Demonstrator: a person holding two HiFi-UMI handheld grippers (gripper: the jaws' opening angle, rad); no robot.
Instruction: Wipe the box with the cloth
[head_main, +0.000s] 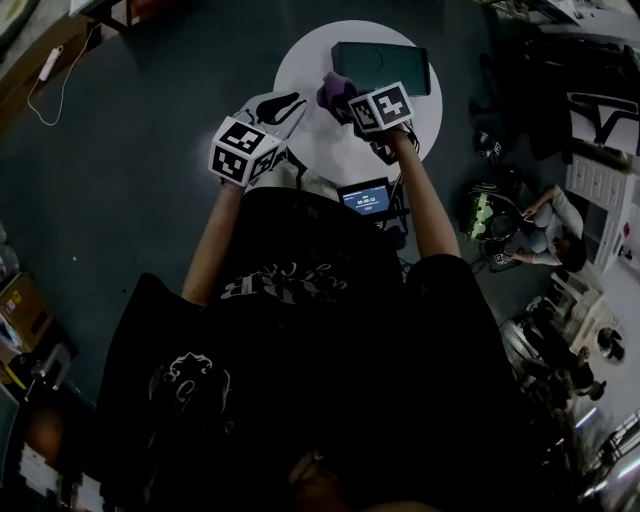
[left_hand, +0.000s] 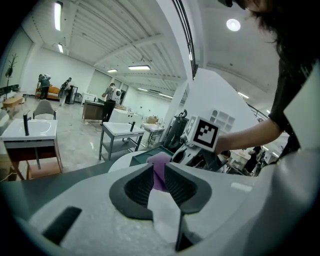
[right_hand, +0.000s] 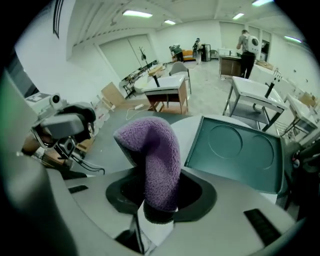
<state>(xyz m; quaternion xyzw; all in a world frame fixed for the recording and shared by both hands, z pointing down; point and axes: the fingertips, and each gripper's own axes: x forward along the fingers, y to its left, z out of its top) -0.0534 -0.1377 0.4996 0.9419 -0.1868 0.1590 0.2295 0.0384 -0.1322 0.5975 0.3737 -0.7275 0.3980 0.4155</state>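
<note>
A dark green box (head_main: 380, 68) with two round recesses in its top (right_hand: 240, 152) lies flat on the far side of a round white table (head_main: 300, 60). My right gripper (head_main: 345, 95) is shut on a purple fleece cloth (right_hand: 152, 160), which sticks up out of the jaws and folds over to the left. The cloth (head_main: 333, 92) hangs just short of the box's near left corner. My left gripper (head_main: 283, 106) hovers over the table's left part with a narrow gap between its jaws and nothing in them. The cloth (left_hand: 160, 167) shows through that gap, farther off.
A small lit screen (head_main: 364, 197) stands at the table's near edge by my body. A seated person (head_main: 548, 225) and shelving (head_main: 600, 190) are off to the right. A cable (head_main: 45, 75) lies on the dark floor at left. Workbenches (right_hand: 167, 87) stand beyond.
</note>
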